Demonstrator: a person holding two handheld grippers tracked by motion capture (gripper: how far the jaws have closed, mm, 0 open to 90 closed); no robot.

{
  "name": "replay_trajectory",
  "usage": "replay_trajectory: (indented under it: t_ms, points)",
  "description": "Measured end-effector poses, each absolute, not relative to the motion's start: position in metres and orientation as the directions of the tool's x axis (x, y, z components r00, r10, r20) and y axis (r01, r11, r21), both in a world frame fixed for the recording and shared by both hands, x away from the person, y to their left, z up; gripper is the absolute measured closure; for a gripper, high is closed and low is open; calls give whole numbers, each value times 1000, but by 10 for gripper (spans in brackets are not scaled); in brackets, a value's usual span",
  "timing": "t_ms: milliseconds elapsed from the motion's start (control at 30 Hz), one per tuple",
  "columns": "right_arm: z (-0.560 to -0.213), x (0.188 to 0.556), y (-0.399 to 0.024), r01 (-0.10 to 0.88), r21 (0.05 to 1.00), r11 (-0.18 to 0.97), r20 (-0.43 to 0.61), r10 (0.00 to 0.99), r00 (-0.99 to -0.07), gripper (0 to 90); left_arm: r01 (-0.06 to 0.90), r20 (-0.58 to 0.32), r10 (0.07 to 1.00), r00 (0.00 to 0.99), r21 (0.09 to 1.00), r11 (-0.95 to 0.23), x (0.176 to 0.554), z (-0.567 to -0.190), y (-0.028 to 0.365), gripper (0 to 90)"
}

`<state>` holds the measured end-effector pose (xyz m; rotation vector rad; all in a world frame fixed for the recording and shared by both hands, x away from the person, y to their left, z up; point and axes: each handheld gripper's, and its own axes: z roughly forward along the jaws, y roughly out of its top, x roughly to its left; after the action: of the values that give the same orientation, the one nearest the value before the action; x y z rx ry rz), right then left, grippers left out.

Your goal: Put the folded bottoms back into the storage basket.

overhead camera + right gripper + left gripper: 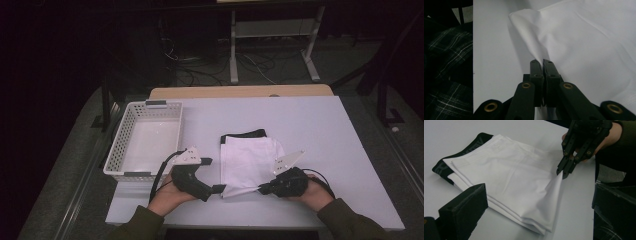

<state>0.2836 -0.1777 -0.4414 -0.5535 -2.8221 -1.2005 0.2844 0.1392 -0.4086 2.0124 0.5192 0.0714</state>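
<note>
So my right gripper is clamped on the near corner of the folded white cloth, lifting it a bit off the tabletop. Left gripper sits jaws spread, just beside the cloth's near left edge. White basket is off left.

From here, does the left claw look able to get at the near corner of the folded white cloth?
Probably yes: the left claw stands open right beside the cloth, with bare table between. The right claw pinches the cloth's near edge farther right, not blocking.
</note>
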Motion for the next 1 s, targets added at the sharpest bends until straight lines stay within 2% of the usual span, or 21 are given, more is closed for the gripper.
replay_trajectory:
  t_ms: [567, 867, 1000]
  points:
    - [-444, 273, -182, 336, 691, 640, 170, 307, -936, 846, 358, -168, 407, 898, 817, -452, 288, -433, 120, 0]
    - [-433, 275, -197, 371, 754, 542, 175, 379, -909, 475, 363, -155, 426, 891, 809, -463, 294, -438, 115, 44]
    - [-431, 273, -208, 376, 768, 519, 156, 419, -895, 417, 368, -149, 446, 882, 810, -457, 299, -439, 115, 113]
